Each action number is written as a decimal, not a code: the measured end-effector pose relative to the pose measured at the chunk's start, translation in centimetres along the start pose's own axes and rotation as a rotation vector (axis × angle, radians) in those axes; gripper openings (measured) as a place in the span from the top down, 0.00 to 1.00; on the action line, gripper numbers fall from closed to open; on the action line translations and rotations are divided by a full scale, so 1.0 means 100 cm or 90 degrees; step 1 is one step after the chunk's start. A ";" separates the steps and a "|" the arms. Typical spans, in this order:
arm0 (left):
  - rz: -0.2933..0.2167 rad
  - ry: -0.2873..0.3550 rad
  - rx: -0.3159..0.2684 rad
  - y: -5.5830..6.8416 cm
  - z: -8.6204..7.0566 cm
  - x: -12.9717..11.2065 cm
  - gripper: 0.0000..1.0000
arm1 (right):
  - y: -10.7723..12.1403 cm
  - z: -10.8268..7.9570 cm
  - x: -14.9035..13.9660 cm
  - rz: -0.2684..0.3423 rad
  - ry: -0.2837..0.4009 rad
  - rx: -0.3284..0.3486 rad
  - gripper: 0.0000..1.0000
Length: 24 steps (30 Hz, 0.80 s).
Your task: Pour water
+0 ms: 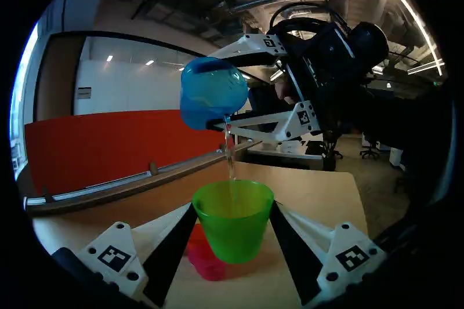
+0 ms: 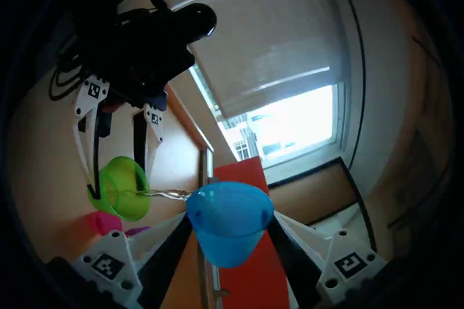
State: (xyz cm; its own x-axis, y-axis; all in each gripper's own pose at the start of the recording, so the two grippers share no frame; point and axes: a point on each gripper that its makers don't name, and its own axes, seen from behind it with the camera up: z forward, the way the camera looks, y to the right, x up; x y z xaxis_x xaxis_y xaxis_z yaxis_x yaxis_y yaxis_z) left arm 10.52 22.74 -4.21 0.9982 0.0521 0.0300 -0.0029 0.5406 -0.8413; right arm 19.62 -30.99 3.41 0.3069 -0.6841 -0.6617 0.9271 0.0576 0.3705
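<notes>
left gripper (image 1: 233, 209) clamps one green cup (image 1: 232, 233); right gripper (image 2: 229, 216) clamps one tilted blue cup (image 2: 229, 236), one water stream (image 1: 229, 161).

Left gripper view: level, close behind green cup (image 1: 233, 222), facing across desk (image 1: 316, 193). Right gripper view: rolled sideways, close behind blue cup (image 2: 229, 225). Views share both cups.

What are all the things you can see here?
green cup: one, green, upright, held low in front.
blue cup: one, blue, tipped above the green cup.
water: one thin clear stream, blue cup into green cup.
pink cup: one or two, hard to tell, on the table under the green cup.
partition: one, red, behind the table.
window: one, bright, near the partition.
left gripper: one, white and black, shut on green cup.
right gripper: one, white and black, shut on blue cup.
</notes>
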 end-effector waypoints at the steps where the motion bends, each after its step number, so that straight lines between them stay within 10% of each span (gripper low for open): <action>1: 0.000 0.000 0.000 0.000 0.000 0.000 0.13 | 0.000 0.000 0.000 -0.001 0.000 0.000 0.10; 24: -0.001 0.003 0.003 -0.002 -0.002 -0.001 0.13 | 0.004 0.004 -0.001 -0.042 -0.001 -0.005 0.10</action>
State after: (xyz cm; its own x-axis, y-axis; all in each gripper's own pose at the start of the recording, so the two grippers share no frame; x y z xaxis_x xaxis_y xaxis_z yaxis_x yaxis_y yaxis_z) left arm 10.40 22.47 -4.12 0.9985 0.0472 0.0291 -0.0013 0.5445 -0.8388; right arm 19.87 -31.17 3.86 0.2446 -0.6880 -0.6832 0.9471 0.0185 0.3204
